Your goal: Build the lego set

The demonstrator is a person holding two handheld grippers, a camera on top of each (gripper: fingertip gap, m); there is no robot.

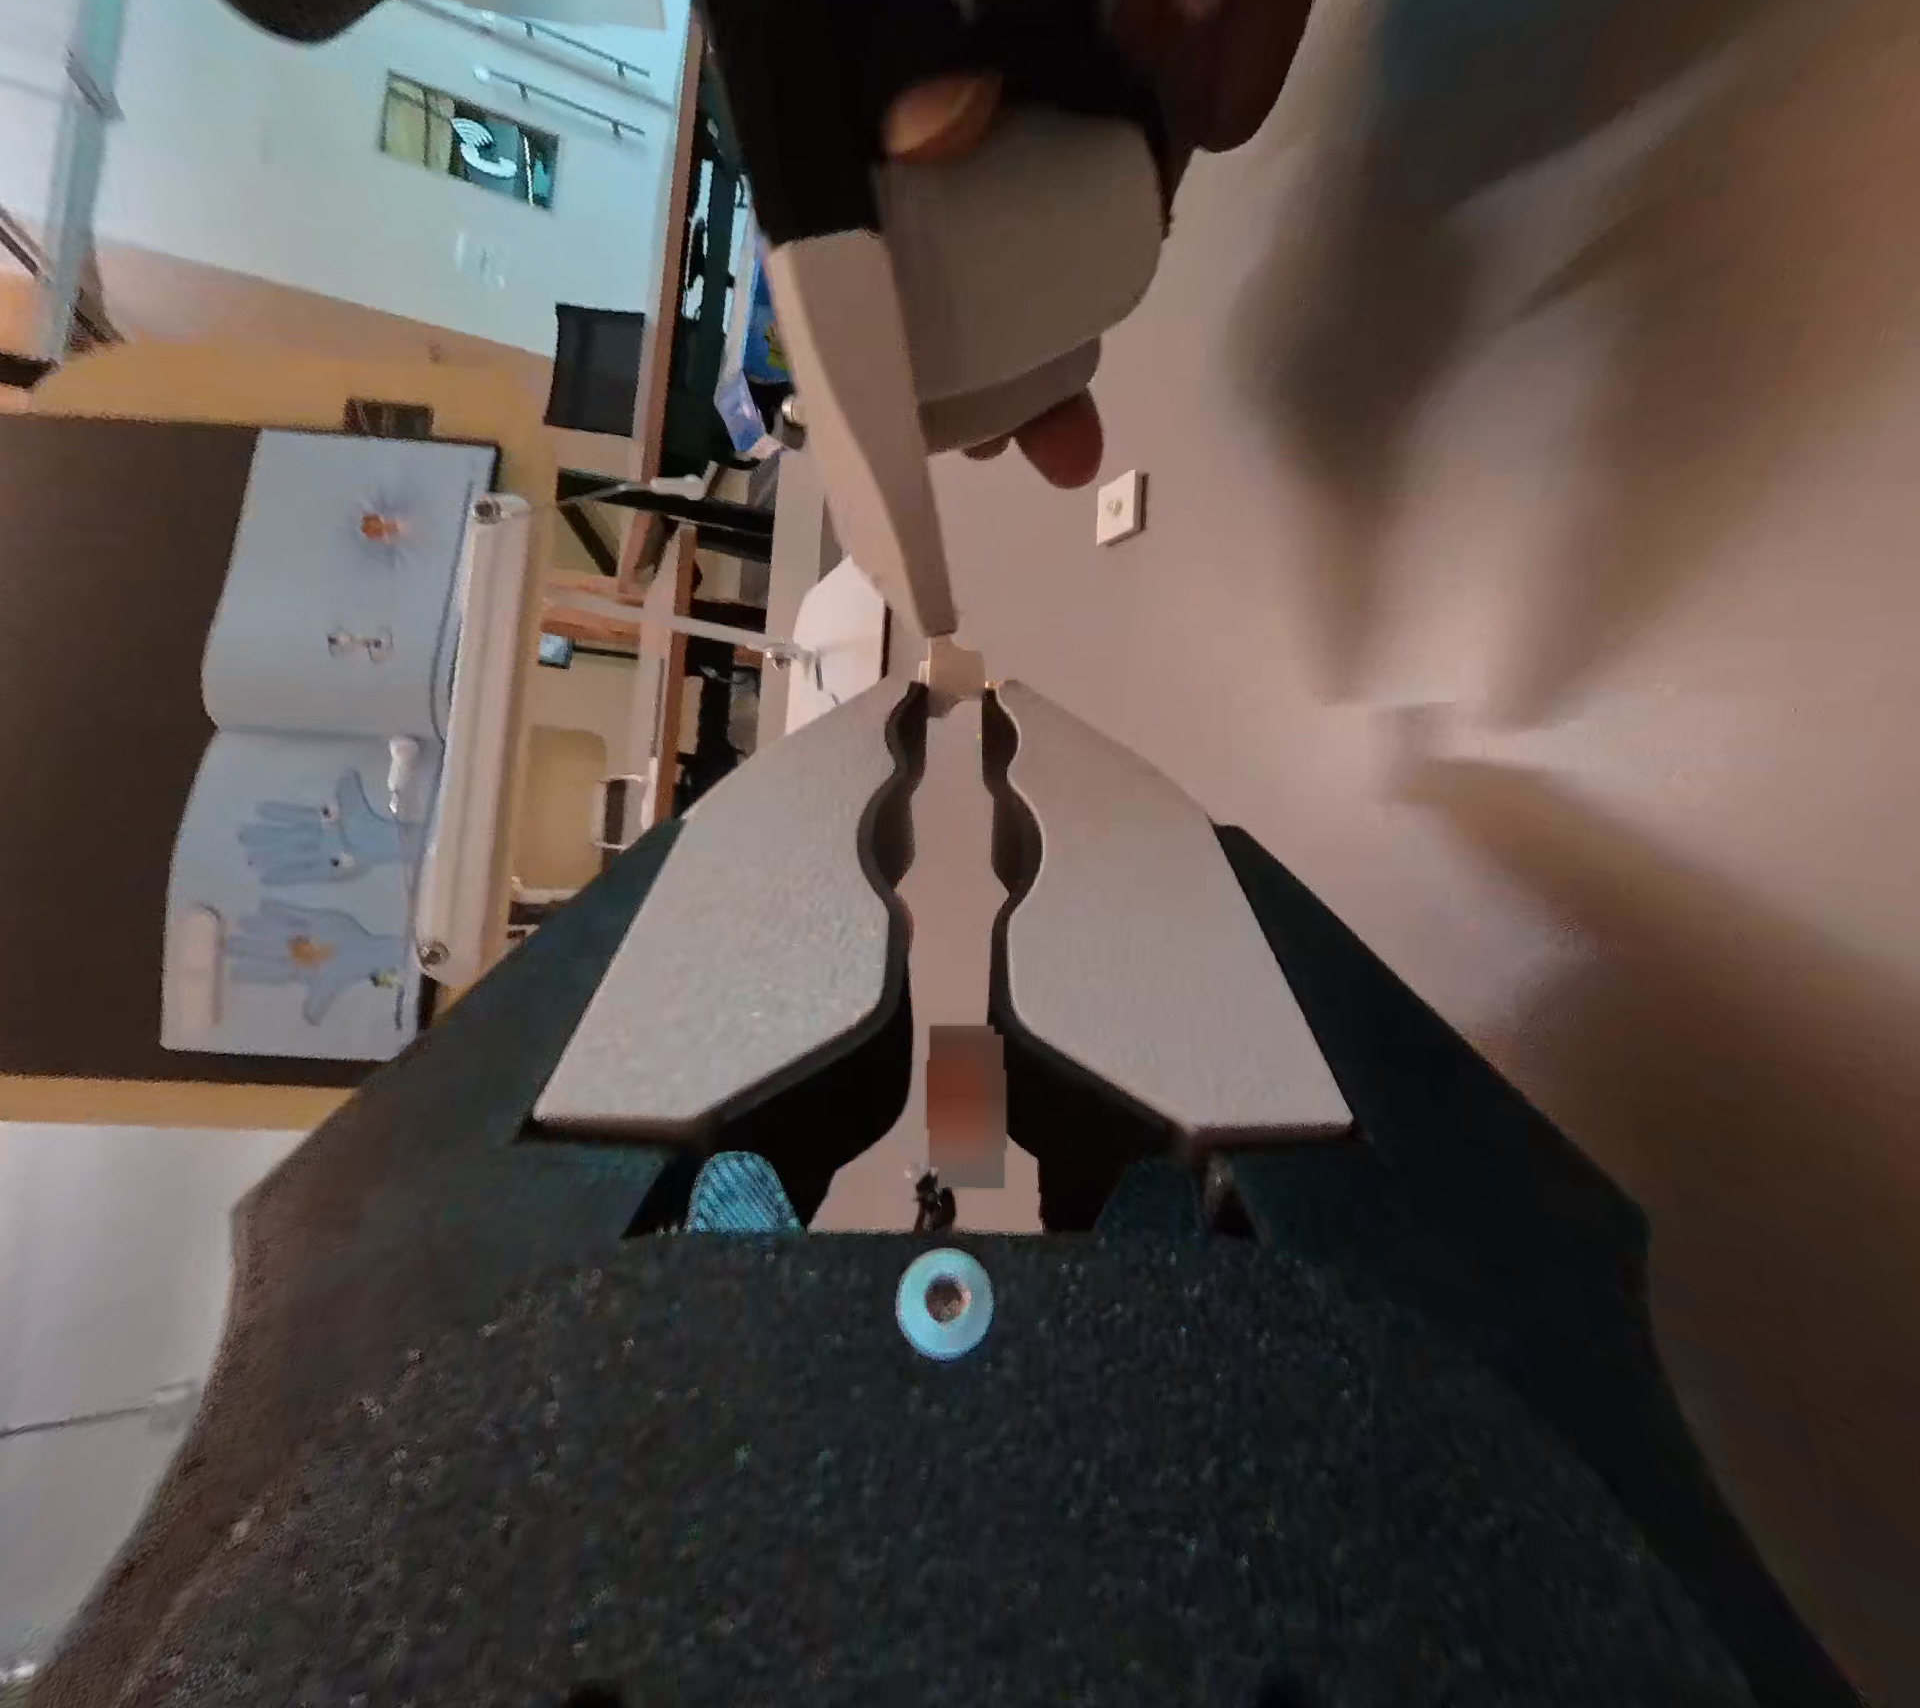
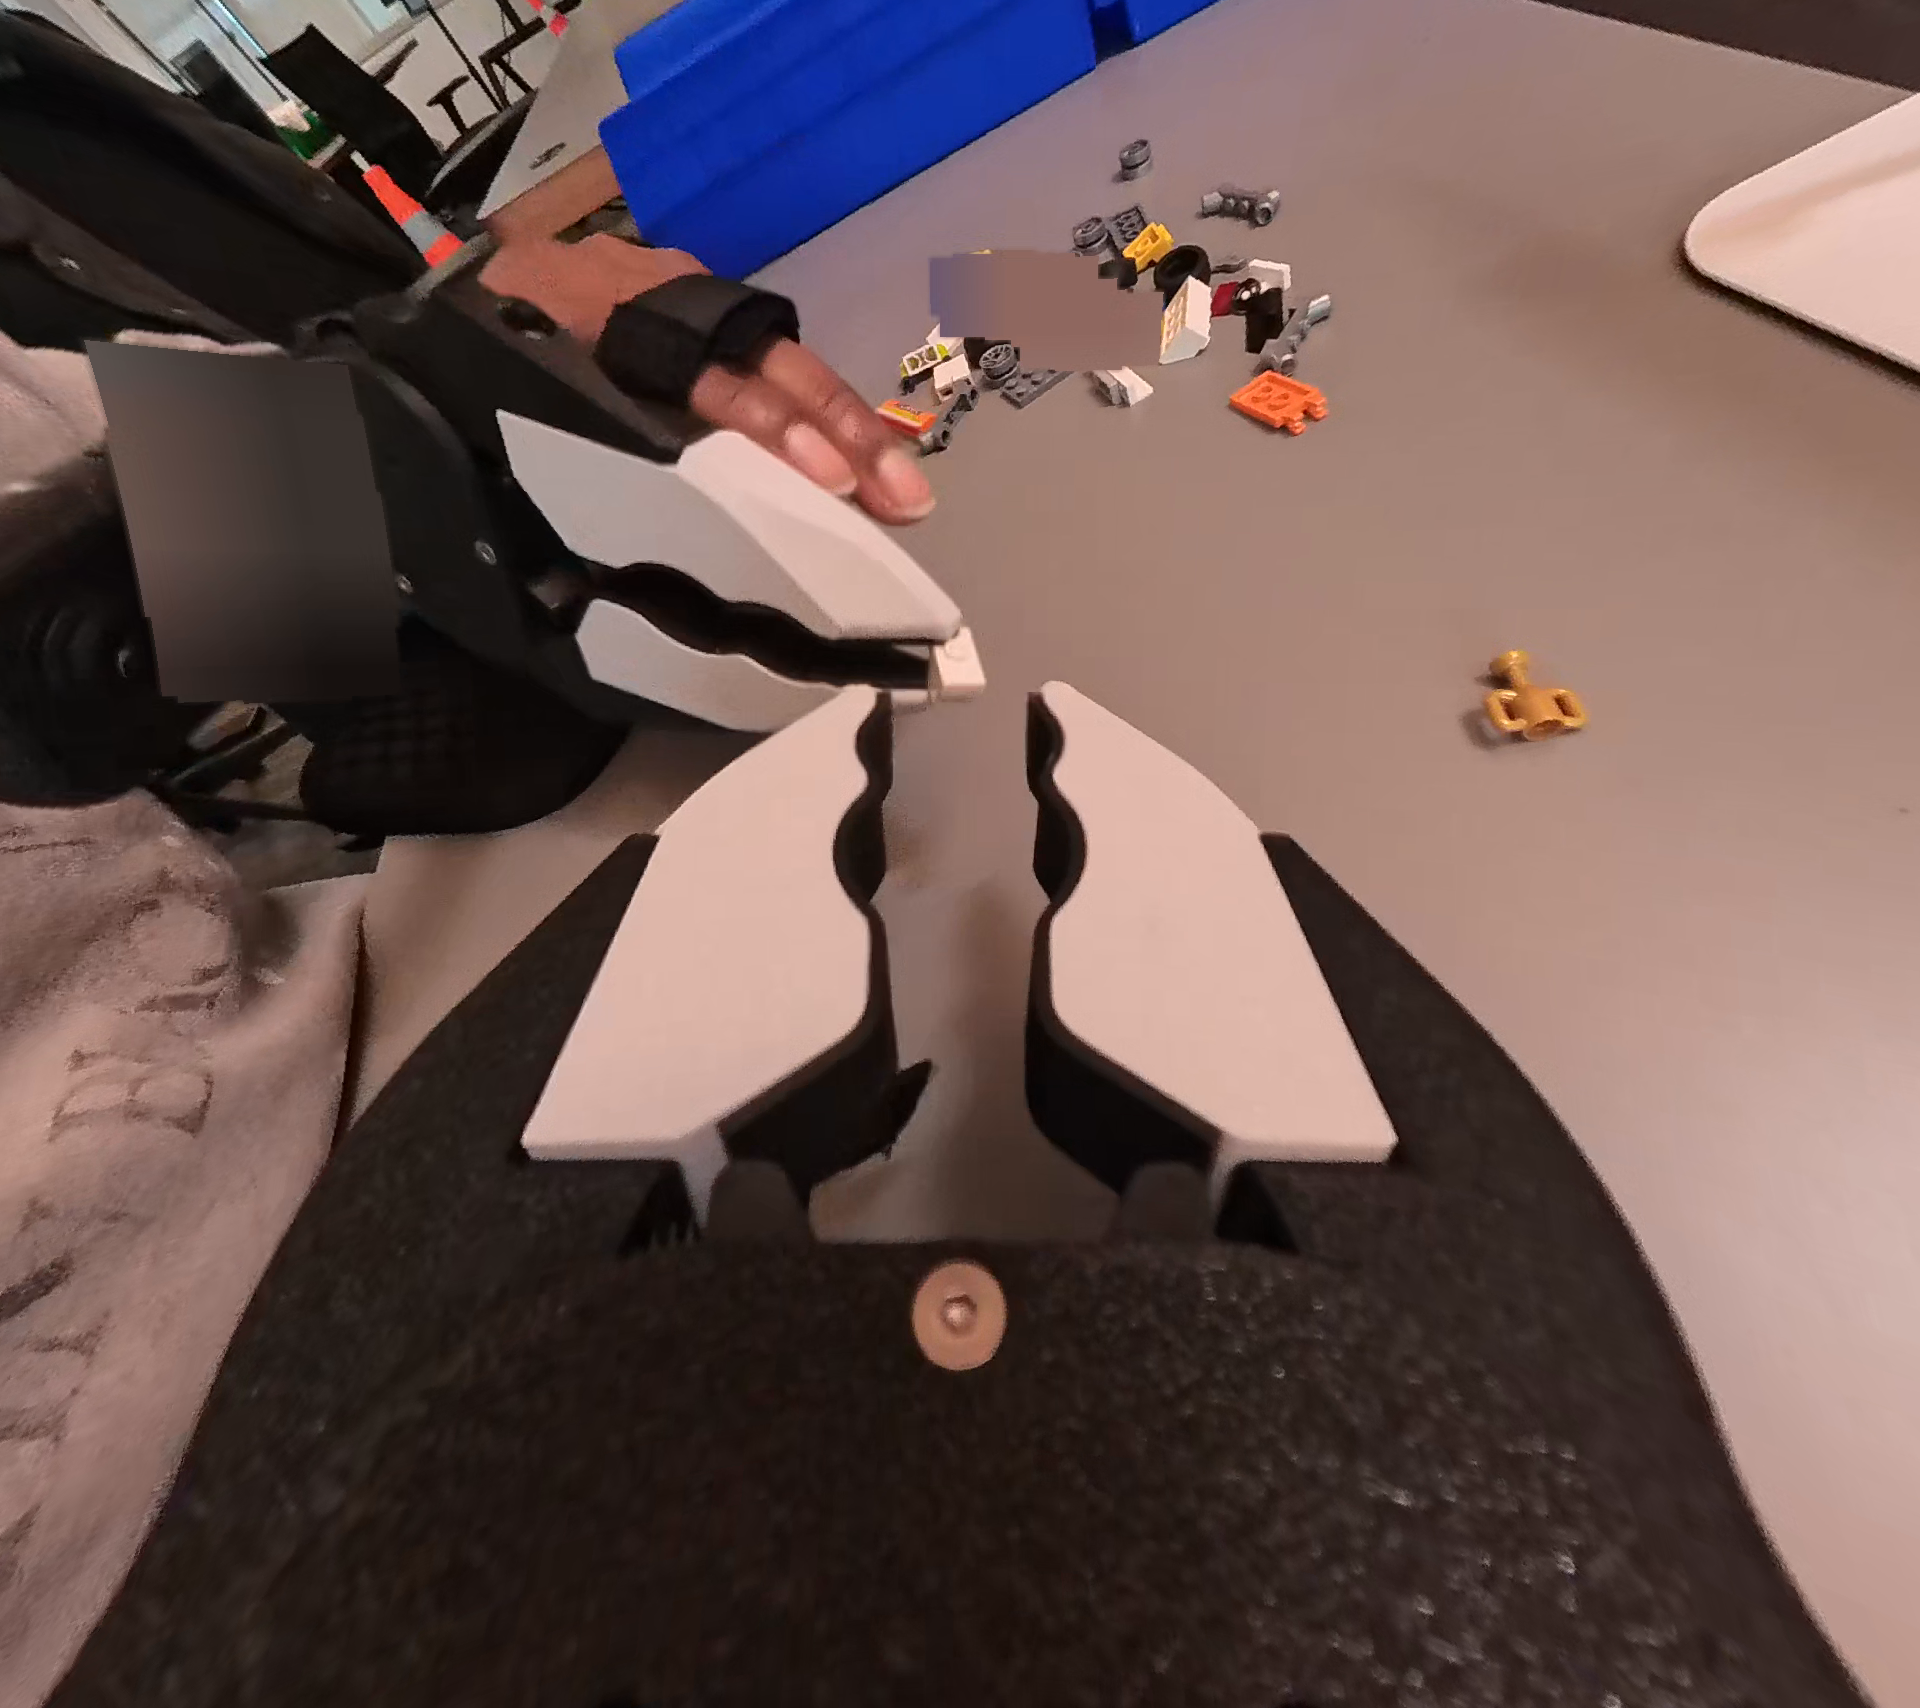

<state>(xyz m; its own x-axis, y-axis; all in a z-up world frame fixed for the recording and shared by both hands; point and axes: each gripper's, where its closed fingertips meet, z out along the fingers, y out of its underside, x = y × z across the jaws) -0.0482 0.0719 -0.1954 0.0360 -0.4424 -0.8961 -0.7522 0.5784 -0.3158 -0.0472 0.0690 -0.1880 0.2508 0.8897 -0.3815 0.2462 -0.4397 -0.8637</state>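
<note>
My left gripper (image 1: 954,694) is shut on a small white lego piece (image 1: 956,667), pinched at the very fingertips and held above the grey table. In the right wrist view the left gripper (image 2: 932,657) comes in from the left with the white piece (image 2: 960,667) sticking out of its tip. My right gripper (image 2: 961,702) is open and empty, with its fingertips just below and beside that piece. In the left wrist view one right finger (image 1: 883,432) points down onto the piece. A pile of loose lego pieces (image 2: 1143,308) lies farther back on the table.
A gold lego piece (image 2: 1529,702) lies alone to the right. An orange plate (image 2: 1276,399) lies at the pile's near edge. Blue bins (image 2: 883,27) stand behind the pile, and a white tray (image 2: 1829,245) is at the far right. A person's hand (image 2: 821,432) rests on the left gripper. The tips of both grippers are at nearly the same place. Both grippers' tips are roughly 15 cm from the orange plate (image 2: 1276,399).
</note>
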